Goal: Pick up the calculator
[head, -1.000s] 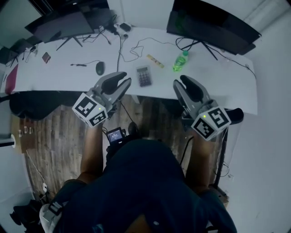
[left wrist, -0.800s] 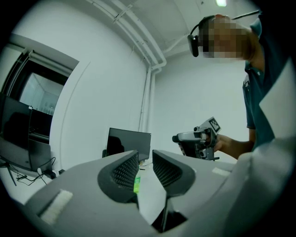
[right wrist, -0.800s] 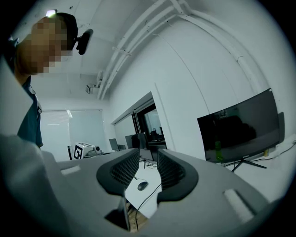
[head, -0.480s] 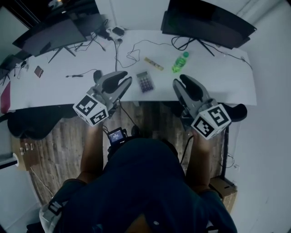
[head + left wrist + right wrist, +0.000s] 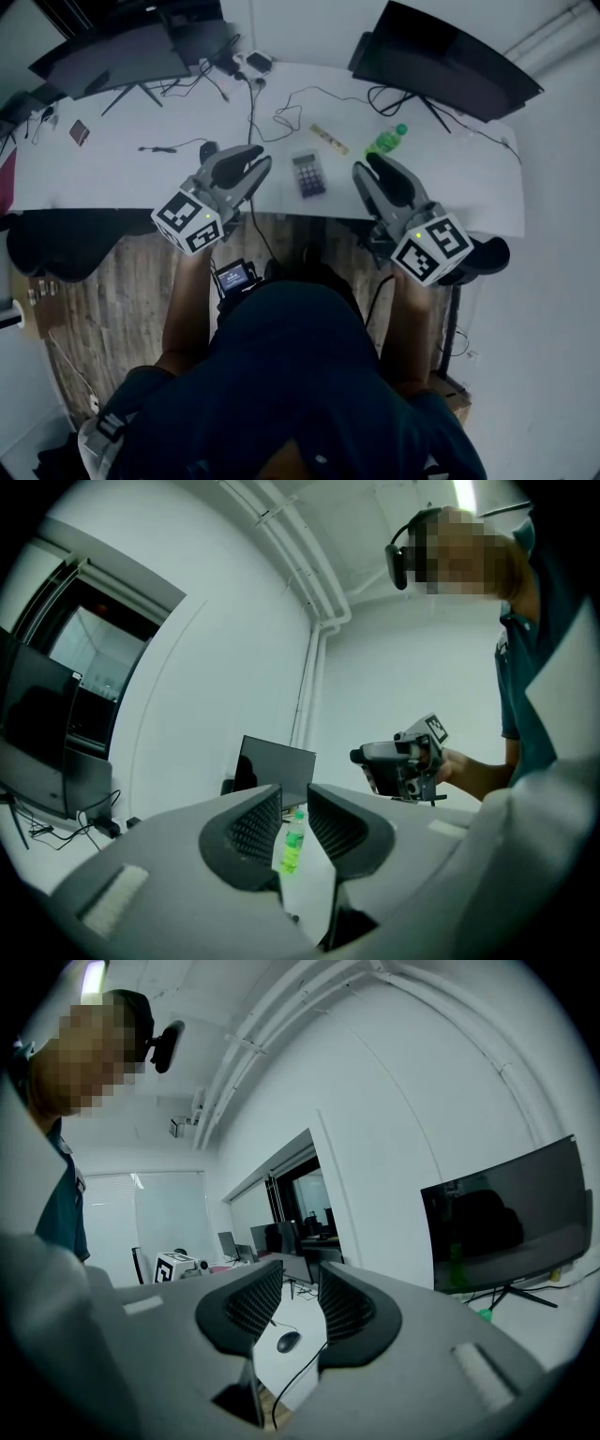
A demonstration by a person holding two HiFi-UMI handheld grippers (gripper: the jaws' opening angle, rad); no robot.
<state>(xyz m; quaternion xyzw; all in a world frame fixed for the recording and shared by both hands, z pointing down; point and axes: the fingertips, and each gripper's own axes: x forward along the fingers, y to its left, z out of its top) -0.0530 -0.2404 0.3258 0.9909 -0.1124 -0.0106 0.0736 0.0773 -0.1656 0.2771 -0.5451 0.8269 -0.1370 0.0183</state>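
Dark-bodied with grey keys, the calculator (image 5: 308, 175) lies flat on the white desk (image 5: 112, 173), close to the near edge. It sits in the space between the two tools, just ahead of their tips and touched by neither.

The left tool (image 5: 264, 159) points at it from the left, held level at the desk's near edge. Its jaws have just been closing and now stand drawn together, with only a sliver between the ribbed pads and nothing in it. The right tool (image 5: 365, 165) faces in from the other side, its jaws likewise close together and empty. Each tool's marker cube hangs back over the wooden floor (image 5: 122, 300).

Just beyond the right tool's tip stands a green bottle (image 5: 385, 141) — the left gripper view shows it upright through that tool's narrow slit. A pale yellow strip (image 5: 329, 139) lies on the desk past the calculator, between the two tools' lines. A dark mouse (image 5: 208, 150) sits beside the left tool's outer side, its cable trailing away from the tool.

Farther off, beyond both tools, two dark monitors stand at the desk's far edge — one (image 5: 112, 52) past the left tool, one (image 5: 445, 61) past the right. Loose black cables (image 5: 281, 117) wander across the desk between them. A dark chair (image 5: 483, 255) stands just outside the right tool's cube.
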